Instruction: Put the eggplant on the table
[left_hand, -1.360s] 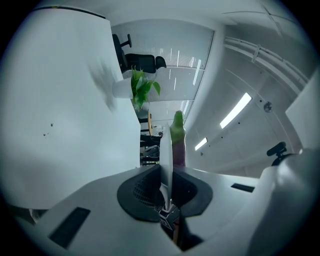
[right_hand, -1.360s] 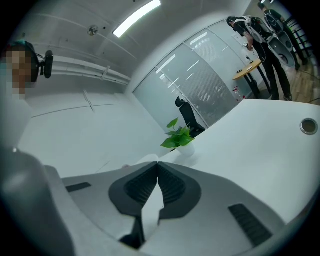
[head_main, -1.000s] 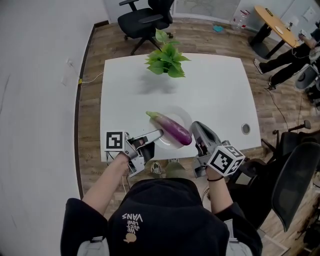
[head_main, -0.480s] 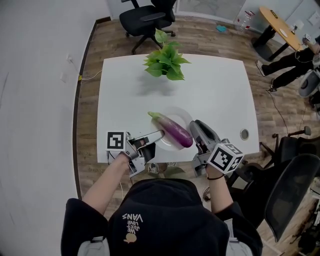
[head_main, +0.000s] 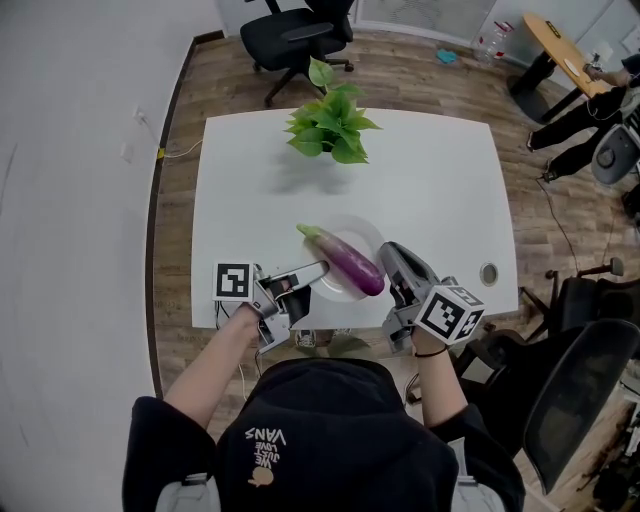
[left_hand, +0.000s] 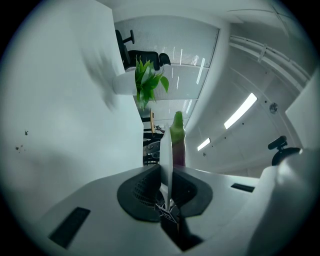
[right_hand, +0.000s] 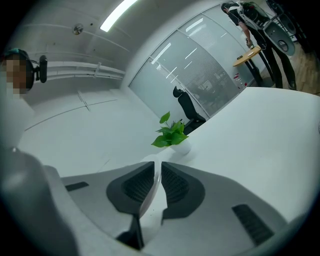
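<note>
A purple eggplant (head_main: 347, 259) with a green stem lies across a white plate (head_main: 366, 234) over the near part of the white table (head_main: 430, 180). My left gripper (head_main: 321, 268) is shut on the plate's left rim. My right gripper (head_main: 391, 262) is shut on its right rim. In the left gripper view the plate (left_hand: 166, 155) shows edge-on between the jaws of the left gripper (left_hand: 168, 175), with the eggplant (left_hand: 178, 142) behind it. In the right gripper view the plate's rim (right_hand: 150, 192) sits pinched in the right gripper (right_hand: 156, 172). Whether the plate rests on the table I cannot tell.
A green potted plant (head_main: 330, 125) stands at the table's far middle. A round cable hole (head_main: 488, 271) sits near the front right corner. Black office chairs stand beyond the table (head_main: 290, 35) and at my right (head_main: 585, 380). A seated person (head_main: 585, 110) is far right.
</note>
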